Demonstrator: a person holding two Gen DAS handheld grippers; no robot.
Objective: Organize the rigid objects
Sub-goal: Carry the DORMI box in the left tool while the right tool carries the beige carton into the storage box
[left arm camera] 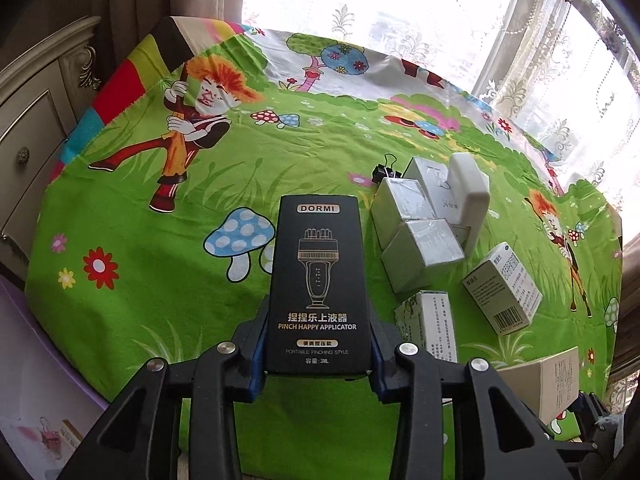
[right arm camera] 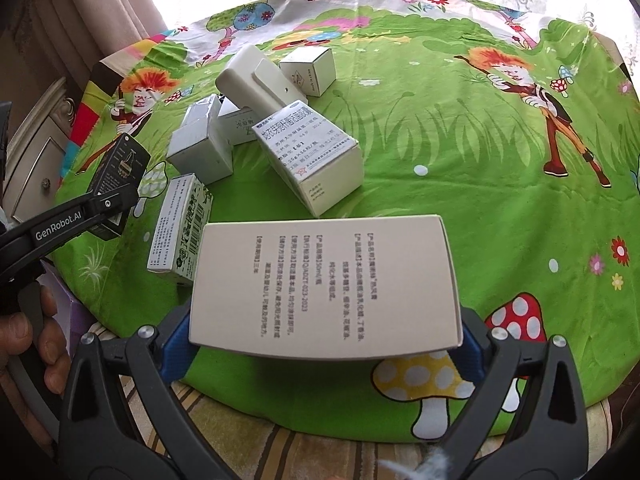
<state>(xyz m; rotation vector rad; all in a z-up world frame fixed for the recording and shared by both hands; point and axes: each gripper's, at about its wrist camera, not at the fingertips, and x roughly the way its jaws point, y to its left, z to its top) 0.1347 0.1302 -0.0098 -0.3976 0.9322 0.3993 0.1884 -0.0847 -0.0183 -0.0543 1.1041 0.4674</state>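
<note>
Cardboard is the material of almost everything here, so the things look light, stiff and a little easy to crush at the walls. The left gripper [left arm camera: 318, 364] is clamped on the lower end of the black box [left arm camera: 318, 280], with blue pads on its two long sides; this seems a good place, because the narrow faces resist the squeeze better than the wide printed front. The right gripper [right arm camera: 324, 344] is closed on the near end of the wide white box [right arm camera: 326, 280] in the same way, above the green cartoon tablecloth [right arm camera: 460, 160]. The other cartons lie in a loose pile [left arm camera: 420, 232] in the middle of the cloth, some leaning on each other, with a black binder clip [left arm camera: 384, 172] behind them. I cannot tell if the held boxes are full or empty. A hand [right arm camera: 28, 340] is partly cut off at the left edge.
</note>
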